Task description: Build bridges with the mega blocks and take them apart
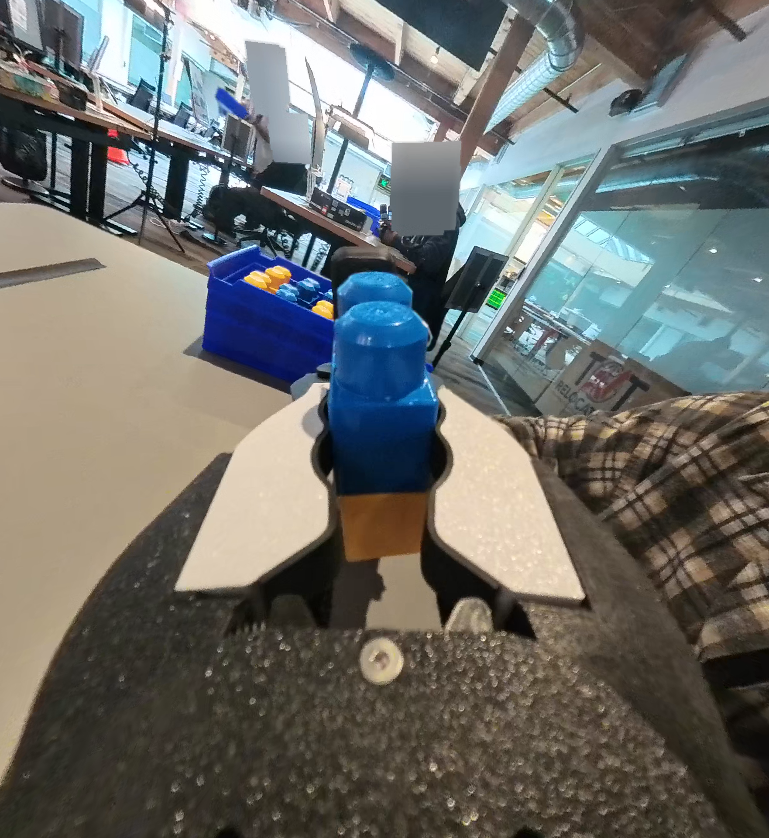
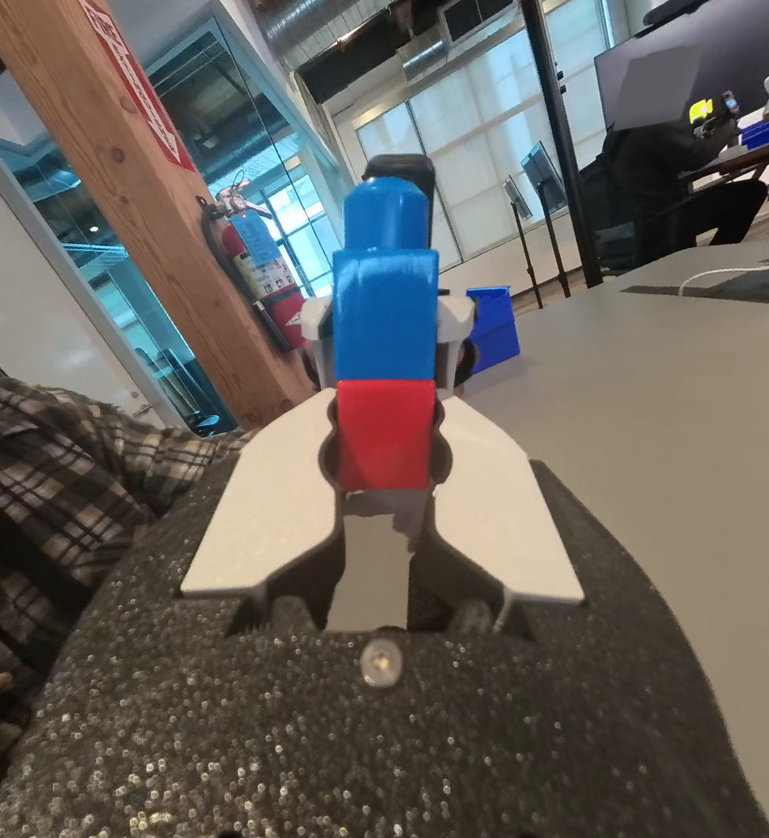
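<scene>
Left wrist view: left gripper [image 1: 382,449] pinches the blue block [image 1: 380,426], studs up, held off the table [image 1: 79,408]. A yellow block [image 1: 380,526] sits under the blue one, between the fingers. Bin [image 1: 255,326] of blocks beyond the blue block, on the table. Right wrist view: right gripper [image 2: 385,446] pinches a red block [image 2: 382,435] directly beneath the blue block [image 2: 385,313]; the left gripper grips the blue block at its far end.

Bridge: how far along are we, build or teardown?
Can't tell which phase. No bridge stands on the table. In hand: left tool grips a blue block atop a yellow one; right tool grips a red block. Loose blocks sit in the bin.
</scene>
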Tool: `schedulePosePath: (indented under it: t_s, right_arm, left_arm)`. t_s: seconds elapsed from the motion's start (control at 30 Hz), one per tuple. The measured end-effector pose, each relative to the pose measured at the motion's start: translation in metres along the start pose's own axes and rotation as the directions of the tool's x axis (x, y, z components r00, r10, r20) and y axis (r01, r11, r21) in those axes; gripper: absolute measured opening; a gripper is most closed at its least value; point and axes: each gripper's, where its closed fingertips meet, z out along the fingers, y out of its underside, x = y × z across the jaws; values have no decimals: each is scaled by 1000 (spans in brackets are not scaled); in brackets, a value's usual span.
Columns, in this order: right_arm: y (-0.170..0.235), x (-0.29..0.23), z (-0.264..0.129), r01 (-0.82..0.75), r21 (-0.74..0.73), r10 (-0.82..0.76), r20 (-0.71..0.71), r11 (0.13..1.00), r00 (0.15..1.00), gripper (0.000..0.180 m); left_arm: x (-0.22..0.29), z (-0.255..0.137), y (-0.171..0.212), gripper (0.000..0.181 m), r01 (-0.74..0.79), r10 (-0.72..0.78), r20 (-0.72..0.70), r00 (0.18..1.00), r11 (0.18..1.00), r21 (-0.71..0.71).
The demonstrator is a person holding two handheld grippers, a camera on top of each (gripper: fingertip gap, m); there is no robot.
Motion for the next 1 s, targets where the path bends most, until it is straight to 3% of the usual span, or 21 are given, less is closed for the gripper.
schedulePosePath:
  t_s: [0.3, 0.37, 0.53, 0.77, 0.83, 0.9, 1.0]
  right_arm:
    - [-6, 1, -2, 17, 41, -17, -12, 999, 1000, 35]
    - [-17, 1, -9, -25, 119, 24, 9, 993, 1000, 35]
    - [-21, 7, -16, -60, 169, 61, -1, 984, 998, 35]
    - [-18, 5, -10, -36, 163, 34, 12, 986, 999, 36]
    - [-15, 4, -11, 12, 100, -12, 2, 995, 1000, 40]
    - [-14, 5, -19, 84, -21, -85, -24, 996, 996, 74]
    - [-25, 14, -43, 241, -300, -282, -101, 923, 954, 76]
  left_arm:
    - [-5, -3, -3, 43, -26, 25, 47, 999, 999, 26]
    - [-9, -7, -3, 74, 16, -18, 46, 999, 998, 53]
    - [-8, -4, 8, 58, 77, -77, -23, 997, 996, 35]
    - [-5, 4, 20, 38, -12, 13, 21, 1000, 999, -34]
    - [-4, 3, 22, 37, -54, 56, 26, 998, 997, -59]
    - [-4, 1, 25, 37, -71, 73, 28, 997, 994, -81]
    - [-9, 1, 34, 37, -77, 84, 43, 996, 987, -141]
